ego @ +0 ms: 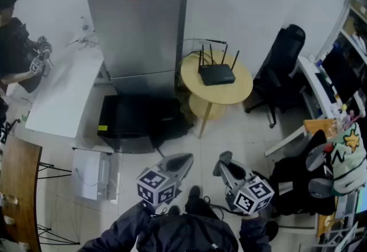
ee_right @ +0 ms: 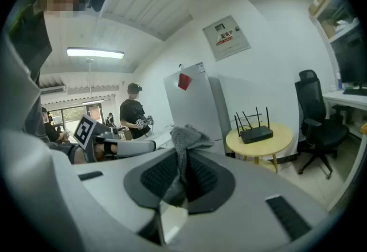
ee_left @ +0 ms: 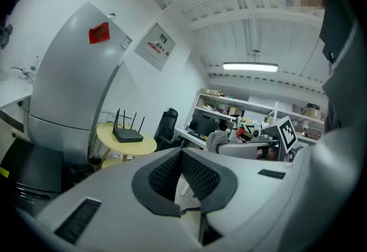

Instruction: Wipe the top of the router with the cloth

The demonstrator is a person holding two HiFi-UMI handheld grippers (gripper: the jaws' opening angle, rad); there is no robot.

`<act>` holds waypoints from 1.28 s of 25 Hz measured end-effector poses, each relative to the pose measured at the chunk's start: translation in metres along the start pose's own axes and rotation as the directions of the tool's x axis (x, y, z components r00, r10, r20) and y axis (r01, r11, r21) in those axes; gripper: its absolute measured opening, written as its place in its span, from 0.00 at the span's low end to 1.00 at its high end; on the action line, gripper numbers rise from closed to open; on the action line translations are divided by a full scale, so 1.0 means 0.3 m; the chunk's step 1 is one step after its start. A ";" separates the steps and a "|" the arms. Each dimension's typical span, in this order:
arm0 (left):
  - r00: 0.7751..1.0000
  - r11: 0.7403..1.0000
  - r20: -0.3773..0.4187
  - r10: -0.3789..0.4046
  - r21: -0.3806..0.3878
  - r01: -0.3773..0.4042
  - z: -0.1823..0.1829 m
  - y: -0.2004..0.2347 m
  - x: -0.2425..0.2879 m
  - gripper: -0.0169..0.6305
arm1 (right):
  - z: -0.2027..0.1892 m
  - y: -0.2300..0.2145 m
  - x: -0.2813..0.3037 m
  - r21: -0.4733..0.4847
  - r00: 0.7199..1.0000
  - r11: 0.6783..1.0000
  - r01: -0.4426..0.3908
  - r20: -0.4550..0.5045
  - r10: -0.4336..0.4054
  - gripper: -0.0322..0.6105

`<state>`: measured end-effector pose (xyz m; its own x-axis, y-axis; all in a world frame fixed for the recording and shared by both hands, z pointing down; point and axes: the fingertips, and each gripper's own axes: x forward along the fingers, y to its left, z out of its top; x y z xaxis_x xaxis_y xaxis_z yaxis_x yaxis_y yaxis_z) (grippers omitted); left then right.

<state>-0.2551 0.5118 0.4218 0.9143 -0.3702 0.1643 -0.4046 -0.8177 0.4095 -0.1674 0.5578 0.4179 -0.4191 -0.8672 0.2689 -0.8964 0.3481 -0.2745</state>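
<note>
While both point forward, close to the person's body, right gripper point(ee_right: 182, 158) clamps one grey cloth point(ee_right: 187, 136); left gripper point(ee_left: 180, 156) pressed closed, empty. Well ahead of both: one router point(ego: 217, 75), four antennas, on one round bench point(ego: 241, 92).

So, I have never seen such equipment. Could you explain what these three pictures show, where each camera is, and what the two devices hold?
There is no robot: a person holds a two-jaw gripper in each hand. The head view comes from a camera on the person's head, looking down. Each gripper view comes from a camera riding on that gripper, looking along its jaws. The left gripper is shut and empty. The right gripper is shut on a grey cloth. Ahead, a black router with antennas sits on a round yellow table, beside a tall grey fridge and a black office chair. The cloth has not yet touched the router.
</note>
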 end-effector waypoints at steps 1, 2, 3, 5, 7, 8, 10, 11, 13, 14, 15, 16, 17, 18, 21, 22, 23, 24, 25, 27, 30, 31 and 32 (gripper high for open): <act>1.000 1.000 0.000 0.003 0.001 -0.003 0.009 0.016 0.023 0.03 | 0.009 -0.031 0.017 0.002 1.000 1.000 0.000 0.001 0.000 0.16; 1.000 1.000 -0.001 0.007 0.002 -0.007 0.018 0.034 0.048 0.03 | 0.019 -0.063 0.034 0.003 1.000 1.000 0.001 0.002 -0.001 0.16; 1.000 1.000 -0.001 0.010 0.002 -0.010 0.028 0.054 0.075 0.03 | 0.030 -0.098 0.054 0.004 1.000 1.000 0.001 0.003 -0.001 0.16; 1.000 1.000 -0.003 0.018 0.003 -0.018 0.053 0.105 0.141 0.03 | 0.060 -0.179 0.106 0.006 1.000 1.000 -0.001 0.005 0.001 0.16; 1.000 1.000 -0.005 0.028 0.007 -0.028 0.080 0.167 0.221 0.03 | 0.094 -0.273 0.170 0.007 1.000 1.000 -0.005 0.009 0.005 0.16; 0.999 0.999 -0.006 0.034 0.009 -0.033 0.092 0.198 0.263 0.03 | 0.107 -0.321 0.201 0.006 1.000 1.000 -0.008 0.011 0.008 0.16; 0.999 0.999 -0.005 0.044 0.014 -0.044 0.108 0.259 0.350 0.03 | 0.126 -0.416 0.265 0.002 1.000 1.000 -0.016 0.014 0.016 0.16; 0.999 0.999 -0.005 0.050 0.016 -0.050 0.117 0.293 0.401 0.03 | 0.135 -0.470 0.302 -0.001 1.000 1.000 -0.021 0.015 0.021 0.16; 0.998 0.998 -0.005 0.066 0.013 -0.066 0.143 0.372 0.533 0.03 | 0.164 -0.601 0.385 -0.007 0.999 1.000 -0.030 0.012 0.030 0.16; 0.997 0.997 -0.006 0.075 0.007 -0.075 0.161 0.412 0.610 0.03 | 0.186 -0.675 0.428 -0.011 0.999 0.999 -0.035 0.008 0.035 0.16; 0.997 0.997 -0.006 0.082 0.000 -0.082 0.185 0.450 0.690 0.03 | 0.213 -0.751 0.469 -0.015 0.999 0.999 -0.040 0.004 0.040 0.16; 0.996 0.996 -0.008 0.087 -0.005 -0.087 0.212 0.485 0.769 0.03 | 0.242 -0.825 0.509 -0.015 0.999 0.999 -0.045 -0.001 0.045 0.16; 0.996 0.996 -0.010 0.092 -0.008 -0.092 0.242 0.517 0.846 0.03 | 0.272 -0.898 0.549 -0.011 0.999 0.999 -0.051 -0.008 0.051 0.16; 0.995 0.995 -0.013 0.097 -0.011 -0.098 0.273 0.549 0.921 0.03 | 0.299 -0.968 0.589 -0.003 0.998 0.998 -0.059 -0.015 0.059 0.16; 0.992 0.992 -0.017 0.121 -0.019 -0.122 0.356 0.636 1.111 0.03 | 0.373 -1.164 0.700 0.010 0.996 0.997 -0.078 -0.035 0.078 0.16; 0.991 0.991 -0.018 0.132 -0.019 -0.132 0.383 0.664 1.159 0.03 | 0.396 -1.222 0.738 0.017 0.996 0.996 -0.082 -0.040 0.083 0.16; 0.989 0.989 -0.023 0.144 -0.019 -0.144 0.409 0.694 1.201 0.03 | 0.418 -1.275 0.778 0.028 0.995 0.996 -0.085 -0.045 0.087 0.16; 0.987 0.987 -0.031 0.156 -0.021 -0.157 0.431 0.725 1.240 0.03 | 0.437 -1.326 0.816 0.040 0.995 0.995 -0.087 -0.052 0.089 0.16; 0.985 0.985 -0.042 0.169 -0.025 -0.170 0.452 0.756 1.281 0.03 | 0.455 -1.378 0.853 0.055 0.994 0.995 -0.089 -0.060 0.092 0.16; 0.980 0.981 -0.057 0.190 -0.033 -0.192 0.490 0.818 1.363 0.03 | 0.489 -1.476 0.926 0.084 0.992 0.992 -0.093 -0.072 0.099 0.16; 0.975 0.976 -0.070 0.213 -0.037 -0.216 0.523 0.901 1.439 0.03 | 0.517 -1.561 1.028 0.113 0.989 0.988 -0.107 -0.091 0.118 0.16; 0.973 0.974 -0.074 0.218 -0.040 -0.222 0.524 0.929 1.454 0.03 | 0.519 -1.578 1.062 0.116 0.987 0.987 -0.110 -0.101 0.122 0.16; 0.972 0.973 -0.077 0.222 -0.045 -0.226 0.525 0.956 1.466 0.03 | 0.519 -1.592 1.098 0.116 0.986 0.987 -0.111 -0.114 0.125 0.16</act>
<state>0.0281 0.0451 0.4701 0.8002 -0.5074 0.3197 -0.5995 -0.6925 0.4014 0.1452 0.0505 0.4937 -0.5412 -0.7710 0.3356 -0.8213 0.3990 -0.4077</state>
